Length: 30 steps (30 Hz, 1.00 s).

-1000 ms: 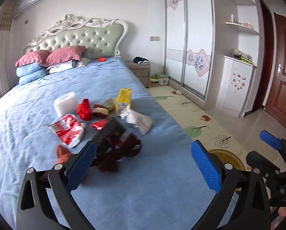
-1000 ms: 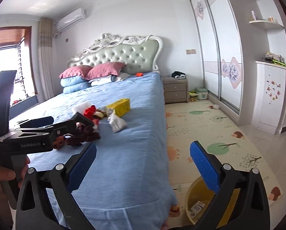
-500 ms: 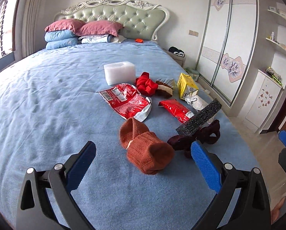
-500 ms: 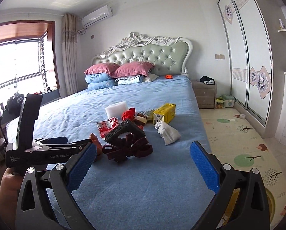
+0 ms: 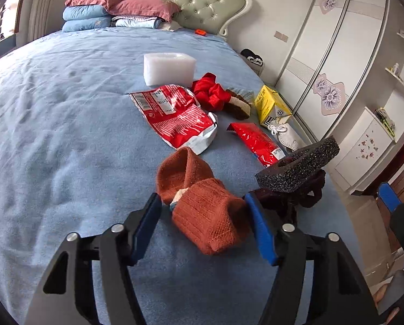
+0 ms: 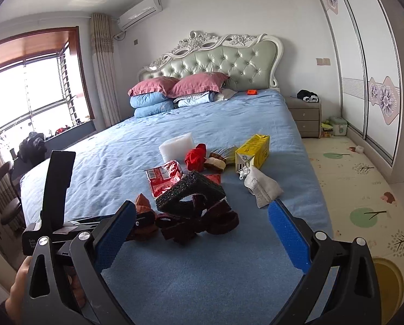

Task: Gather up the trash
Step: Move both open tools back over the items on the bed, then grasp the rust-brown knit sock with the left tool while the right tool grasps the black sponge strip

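A pile of litter and stray clothing lies scattered across the blue bed (image 5: 53, 135), near its right-hand edge. The left claw (image 5: 202, 216) is tipped down over an orange knitted sock (image 5: 210, 222), its blue-padded jaws closing with the sock between them; the right pad looks to be at the sock's edge, while a narrow gap shows on the left, so the sock is not clamped.

Just beyond the sock lies a large red snack wrapper (image 5: 175, 113), with a white foam block (image 5: 169, 69) behind it. To the right are a bunched red cloth (image 5: 210, 94), a brown-and-cream sock (image 5: 238, 105), a yellow carton (image 5: 269, 105), a small red packet (image 5: 256, 140) and a white sock (image 5: 288, 135). A black foam piece (image 5: 299, 165) rests tilted on top of a dark maroon garment (image 5: 307, 195), just beside the orange sock.

The right claw (image 6: 202, 233) stands wide apart with nothing between its pads, held low over the foot of the bed and facing the black foam and the maroon garment. A hand (image 6: 20, 284) grips the left tool at the lower left of the right-wrist view. A yellow bin (image 6: 389, 284) shows on the patterned floor mat (image 6: 351, 184) beside the bed. Pink and blue pillows (image 6: 175, 92) are stacked against the padded headboard (image 6: 215, 57).
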Available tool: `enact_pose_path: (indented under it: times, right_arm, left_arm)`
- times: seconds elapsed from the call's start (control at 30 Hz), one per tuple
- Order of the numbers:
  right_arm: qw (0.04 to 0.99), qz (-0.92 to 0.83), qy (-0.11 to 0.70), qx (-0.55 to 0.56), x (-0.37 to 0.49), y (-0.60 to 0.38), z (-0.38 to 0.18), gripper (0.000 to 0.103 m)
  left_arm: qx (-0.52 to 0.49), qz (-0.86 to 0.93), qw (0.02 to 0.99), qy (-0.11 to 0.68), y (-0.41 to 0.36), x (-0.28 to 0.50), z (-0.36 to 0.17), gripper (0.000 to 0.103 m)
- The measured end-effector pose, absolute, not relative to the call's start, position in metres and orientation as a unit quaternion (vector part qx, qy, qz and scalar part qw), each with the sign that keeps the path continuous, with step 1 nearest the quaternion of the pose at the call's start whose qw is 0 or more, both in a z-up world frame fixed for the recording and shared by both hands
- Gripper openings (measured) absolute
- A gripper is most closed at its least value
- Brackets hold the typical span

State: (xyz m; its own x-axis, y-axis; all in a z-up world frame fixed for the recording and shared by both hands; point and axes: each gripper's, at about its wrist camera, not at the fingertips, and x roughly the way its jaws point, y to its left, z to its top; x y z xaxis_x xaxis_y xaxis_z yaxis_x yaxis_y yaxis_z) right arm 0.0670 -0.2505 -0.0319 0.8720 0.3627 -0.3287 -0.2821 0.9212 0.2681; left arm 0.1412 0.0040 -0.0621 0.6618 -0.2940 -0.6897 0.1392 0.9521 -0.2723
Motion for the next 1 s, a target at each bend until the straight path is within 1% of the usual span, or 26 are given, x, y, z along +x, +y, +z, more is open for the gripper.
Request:
enact_pose_path:
  times: [0.03,0.13,0.2,0.53,0.8,1.0]
  right_arm:
    - [0.961,0.170,0.193,0.105,0.070,-0.247,-0.031,0.095]
    - [0.960,0.175,0.197,0.093,0.074,-0.236,-0.030,0.095]
    - [0.961,0.173,0.200,0.082,0.079,-0.229,-0.028,0.095]
    - [0.955,0.174,0.240,0.004,0.110,-0.191,-0.030,0.095]
    - [0.958,0.130,0.244,-0.082,0.127,-0.168,-0.031,0.095]
    - [0.952,0.133,0.259,-0.099,0.140,-0.165,-0.037,0.095]
  left_arm:
    - [-0.096,-0.121,0.906,0.394,0.003,0.141,-0.063,0.050]
    - [-0.096,-0.136,0.907,0.387,0.001,0.138,-0.061,0.044]
    - [-0.104,-0.145,0.908,0.380,0.004,0.137,-0.058,0.042]
    - [-0.103,-0.143,0.918,0.354,0.029,0.132,-0.041,0.042]
    - [-0.110,-0.146,0.915,0.361,0.039,0.137,-0.045,0.042]
    - [-0.111,-0.146,0.912,0.367,0.042,0.141,-0.048,0.042]
